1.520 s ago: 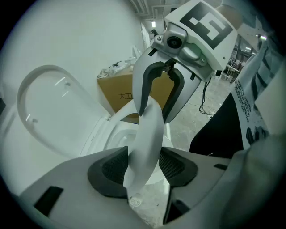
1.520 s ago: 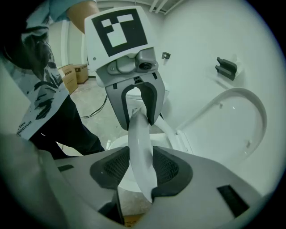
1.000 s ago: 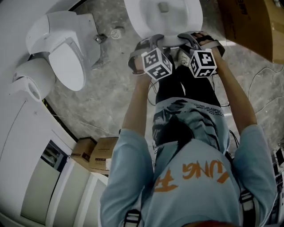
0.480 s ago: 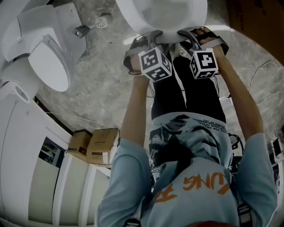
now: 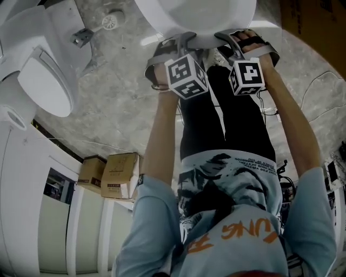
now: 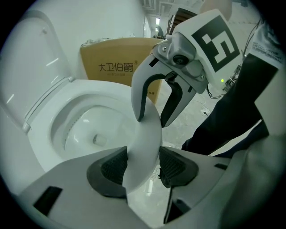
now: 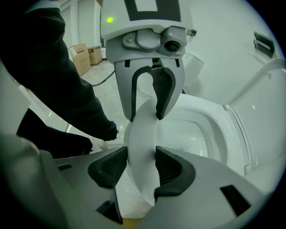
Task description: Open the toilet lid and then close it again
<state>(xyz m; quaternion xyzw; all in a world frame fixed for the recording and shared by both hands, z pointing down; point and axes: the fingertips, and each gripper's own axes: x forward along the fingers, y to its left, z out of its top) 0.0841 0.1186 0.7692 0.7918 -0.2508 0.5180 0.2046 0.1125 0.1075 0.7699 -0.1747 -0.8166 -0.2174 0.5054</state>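
While fingers (image 6: 114,167) clamp it, seat rim (image 6: 144,150) — crosswise.

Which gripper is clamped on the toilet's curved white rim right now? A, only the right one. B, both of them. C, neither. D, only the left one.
B: the left gripper and the right gripper each have the white rim pinched between their pads, as each gripper's own view shows.

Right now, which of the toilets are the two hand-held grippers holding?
The toilet straight before the person: the left hand-held gripper and the right hand-held gripper clamp its front edge. The other toilet, at the left, is untouched.
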